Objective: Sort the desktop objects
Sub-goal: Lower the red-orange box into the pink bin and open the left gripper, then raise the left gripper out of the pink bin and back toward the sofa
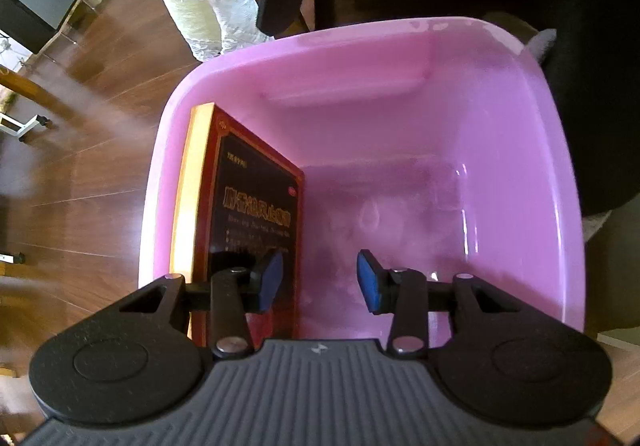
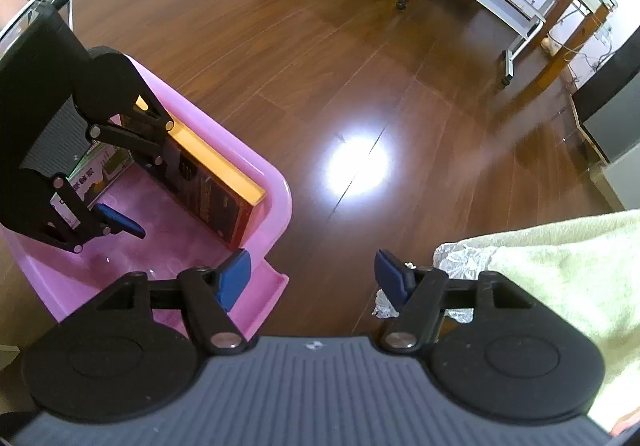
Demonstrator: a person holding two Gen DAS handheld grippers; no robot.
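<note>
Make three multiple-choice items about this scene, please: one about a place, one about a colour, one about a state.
1. Where does the dark red box stand?
A. On the wooden floor
B. Inside the basin, against its wall
C. On the cloth-covered table

2. What colour is the basin?
A. Pink
B. Green
C. White

3. How is the left gripper?
A. Shut on the box
B. Shut on nothing
C. Open, holding nothing

Answers:
1. B: the box stands on edge along the basin's wall in both views.
2. A: the walls and the bottom are pink.
3. C: the blue pads stand apart over the basin's bottom, with nothing between them.
</note>
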